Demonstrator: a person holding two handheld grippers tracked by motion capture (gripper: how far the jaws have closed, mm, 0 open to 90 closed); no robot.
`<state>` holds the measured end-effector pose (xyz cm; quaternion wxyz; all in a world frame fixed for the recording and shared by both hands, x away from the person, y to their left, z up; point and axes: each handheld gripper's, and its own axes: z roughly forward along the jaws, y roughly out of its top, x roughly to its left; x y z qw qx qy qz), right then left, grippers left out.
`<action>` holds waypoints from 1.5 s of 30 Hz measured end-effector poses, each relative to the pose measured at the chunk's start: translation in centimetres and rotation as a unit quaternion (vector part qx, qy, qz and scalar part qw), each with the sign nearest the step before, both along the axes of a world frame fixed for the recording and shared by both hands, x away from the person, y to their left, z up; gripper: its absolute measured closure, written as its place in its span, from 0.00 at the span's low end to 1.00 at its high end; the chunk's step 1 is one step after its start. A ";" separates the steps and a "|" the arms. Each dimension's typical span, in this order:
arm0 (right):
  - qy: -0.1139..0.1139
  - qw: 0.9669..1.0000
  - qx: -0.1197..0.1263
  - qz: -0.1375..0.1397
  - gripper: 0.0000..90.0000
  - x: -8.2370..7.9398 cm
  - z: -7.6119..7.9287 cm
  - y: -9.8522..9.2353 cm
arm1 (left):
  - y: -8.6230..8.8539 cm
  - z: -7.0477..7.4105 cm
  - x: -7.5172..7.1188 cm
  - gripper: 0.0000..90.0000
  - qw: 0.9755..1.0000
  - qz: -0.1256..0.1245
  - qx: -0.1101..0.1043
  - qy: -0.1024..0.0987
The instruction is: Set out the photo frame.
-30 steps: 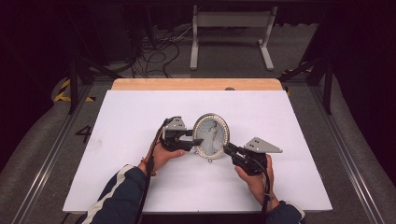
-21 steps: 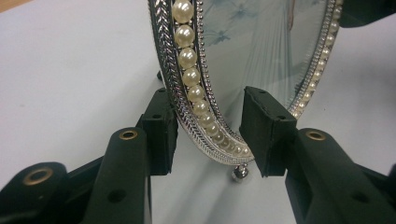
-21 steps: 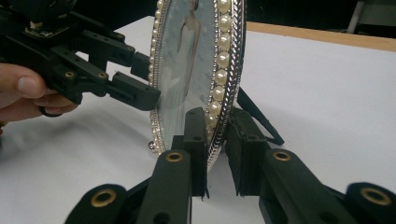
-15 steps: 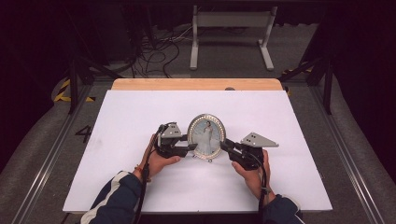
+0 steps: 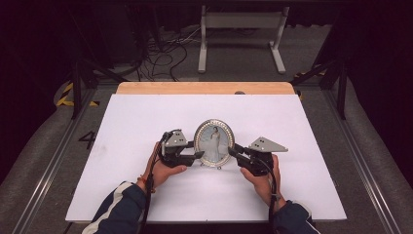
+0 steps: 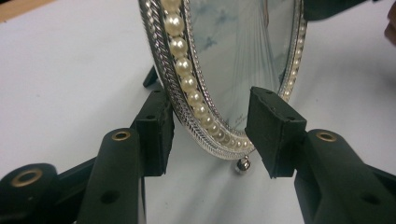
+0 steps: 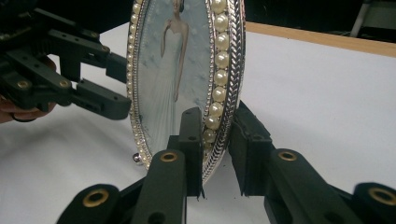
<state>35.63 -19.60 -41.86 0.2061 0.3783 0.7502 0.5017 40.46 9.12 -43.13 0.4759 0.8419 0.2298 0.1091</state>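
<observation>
An oval silver picture frame (image 5: 214, 141) with a pearl rim and a photo of a person in a white gown stands upright on the white table sheet (image 5: 136, 122). My left gripper (image 5: 197, 154) straddles the frame's lower left rim (image 6: 196, 93). Its jaws have just been opening: the front pad stands clear of the glass and the rear pad sits close behind the rim. My right gripper (image 5: 232, 151) holds the lower right rim (image 7: 219, 107), one pad on the pearls and one on the back. Its jaws have eased open slightly. The left gripper (image 7: 116, 84) also appears across the frame (image 7: 173, 70).
A strip of bare wooden tabletop (image 5: 204, 87) runs along the far edge of the sheet. Beyond it lie floor cables (image 5: 165, 53) and a white metal stand (image 5: 241, 29). Metal rails (image 5: 53, 161) flank the table on both sides.
The frame was tilted back with its face showing larger and now stands more upright between the grippers. Both hands have barely shifted.
</observation>
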 end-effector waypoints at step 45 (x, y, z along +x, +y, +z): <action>-0.007 0.999 -0.038 0.010 0.79 0.4 -0.4 0.7 | 0.7 -0.2 -0.9 0.75 1.000 0.007 0.012 -0.009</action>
